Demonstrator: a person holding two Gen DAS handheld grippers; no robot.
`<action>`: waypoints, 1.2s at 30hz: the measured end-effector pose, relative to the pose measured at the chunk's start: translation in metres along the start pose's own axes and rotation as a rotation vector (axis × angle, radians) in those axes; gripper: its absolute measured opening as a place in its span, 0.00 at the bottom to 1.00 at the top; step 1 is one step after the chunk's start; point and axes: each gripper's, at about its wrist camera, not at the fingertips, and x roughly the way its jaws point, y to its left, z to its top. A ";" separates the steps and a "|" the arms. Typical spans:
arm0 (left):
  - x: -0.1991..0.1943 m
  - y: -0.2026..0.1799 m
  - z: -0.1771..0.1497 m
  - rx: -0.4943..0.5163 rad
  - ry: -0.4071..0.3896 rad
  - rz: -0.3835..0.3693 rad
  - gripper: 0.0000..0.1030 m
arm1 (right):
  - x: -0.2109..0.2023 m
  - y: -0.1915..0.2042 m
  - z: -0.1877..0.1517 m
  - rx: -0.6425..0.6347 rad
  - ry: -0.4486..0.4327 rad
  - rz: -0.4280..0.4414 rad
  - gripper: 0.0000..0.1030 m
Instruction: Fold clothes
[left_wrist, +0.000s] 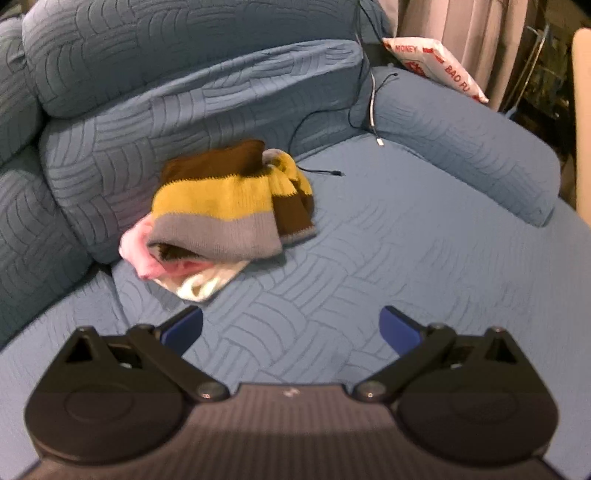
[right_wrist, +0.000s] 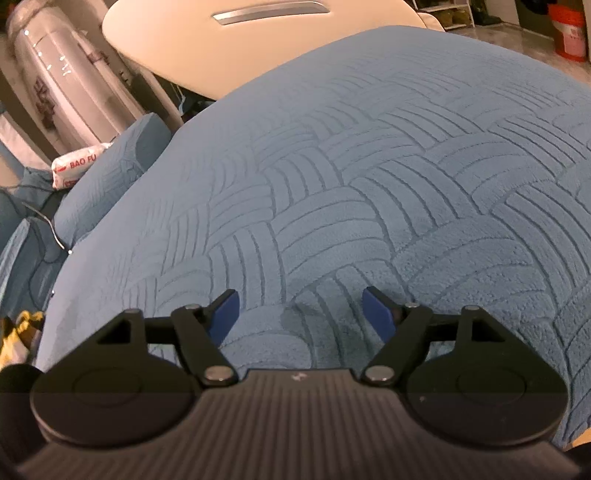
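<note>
At the sofa's back cushions, the striped knit (left_wrist: 229, 199) lies folded atop pink and white garments. Left gripper (left_wrist: 291, 325) and right gripper (right_wrist: 301, 308) hover spread, empty; we cannot tell whether folding remains.

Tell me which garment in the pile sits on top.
The striped knit sweater, banded brown, yellow and grey, lies on top; the pink garment and the white one only peek out from beneath it.

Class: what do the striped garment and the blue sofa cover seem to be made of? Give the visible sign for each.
Striped garment: knitted yarn, probably wool or acrylic; fine ribbed stitches and a jagged colour join show.
Blue sofa cover: plush, fleece-like fabric, matte; fuzzy nap with embossed curved grooves in a basket-weave pattern.
</note>
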 end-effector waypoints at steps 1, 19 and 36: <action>0.001 0.001 0.000 0.002 0.002 0.003 1.00 | 0.000 0.001 -0.001 -0.009 0.000 -0.003 0.75; 0.022 0.019 -0.007 0.000 0.018 0.059 1.00 | 0.007 0.015 -0.013 -0.147 -0.003 -0.059 0.82; 0.019 0.008 -0.011 0.041 0.012 0.077 1.00 | 0.006 0.015 -0.015 -0.176 -0.011 -0.066 0.82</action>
